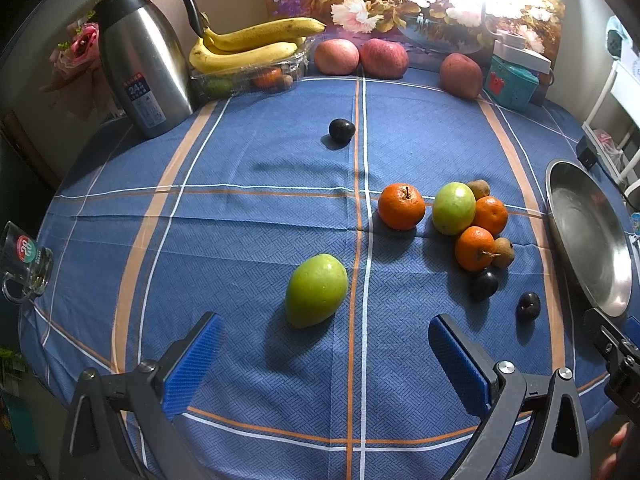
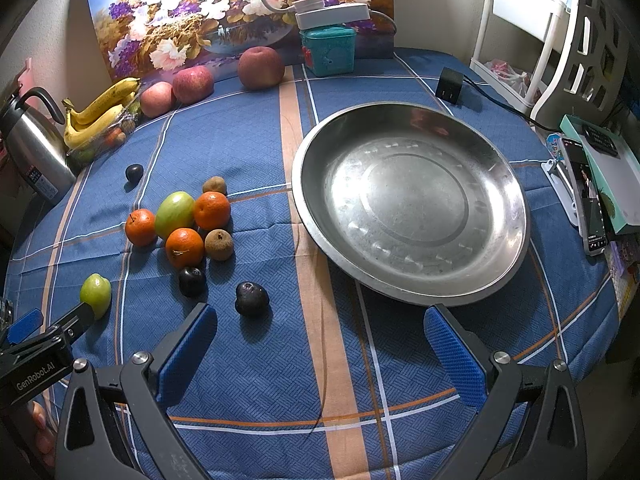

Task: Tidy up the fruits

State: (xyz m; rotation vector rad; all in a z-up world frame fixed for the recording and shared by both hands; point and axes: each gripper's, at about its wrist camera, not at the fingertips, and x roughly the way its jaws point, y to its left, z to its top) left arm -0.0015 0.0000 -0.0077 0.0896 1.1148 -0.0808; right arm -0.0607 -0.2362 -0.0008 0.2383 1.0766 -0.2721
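Left wrist view: left gripper (image 1: 324,354) gaping wide, empty, the oval green mango-like fruit (image 1: 316,290) just ahead, slightly left of centre, long axis tilted up-right. Right gripper (image 2: 320,342), also wide and empty, faces the steel basin (image 2: 504,248).

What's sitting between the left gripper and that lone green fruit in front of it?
Nothing: in the left wrist view only bare blue tablecloth separates the open left gripper from the green fruit.

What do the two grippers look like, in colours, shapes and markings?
The left gripper and right gripper look alike: dark grey metal frames with triangular cut-outs and silver round bolts, each carrying two flat fingers with ribbed blue pads. In the right wrist view, the left gripper's body bears white lettering "GenRobot.AI". No cables or sleeves show.
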